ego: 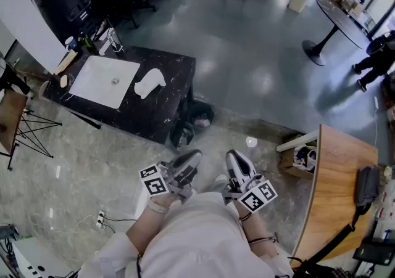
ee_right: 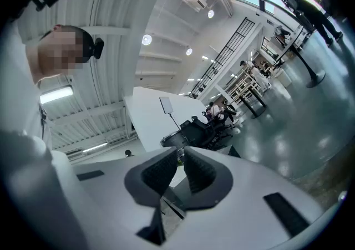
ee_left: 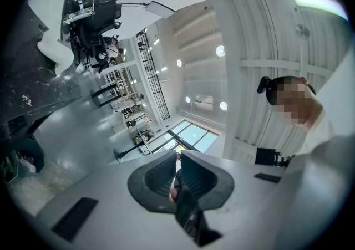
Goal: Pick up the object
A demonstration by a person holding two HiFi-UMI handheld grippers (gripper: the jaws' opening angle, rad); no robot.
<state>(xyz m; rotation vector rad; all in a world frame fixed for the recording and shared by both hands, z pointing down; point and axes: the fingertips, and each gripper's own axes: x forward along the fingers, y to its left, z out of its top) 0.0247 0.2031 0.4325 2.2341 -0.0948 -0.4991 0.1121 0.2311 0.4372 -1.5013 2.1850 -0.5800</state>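
A white crumpled object [ego: 150, 82] lies on a black marble counter [ego: 166, 107], just right of a white sink [ego: 105, 81]. Both grippers are held close to the person's chest, well short of the counter. My left gripper [ego: 187, 164] is shut with nothing in it, and so is my right gripper [ego: 238, 166]. In the left gripper view the jaws [ee_left: 178, 172] meet and point up towards the ceiling, with the counter [ee_left: 25, 85] and the white object [ee_left: 51, 49] at the far left edge. The right gripper [ee_right: 178, 167] also points upward, shut and empty.
A dark bin [ego: 194, 119] with a bag stands at the counter's right end. A wooden desk [ego: 330, 190] and a box of items [ego: 301, 158] are at the right. A faucet [ego: 113, 40] and small bottles sit behind the sink. Round tables [ego: 339, 15] and a walking person [ego: 375, 61] are farther off.
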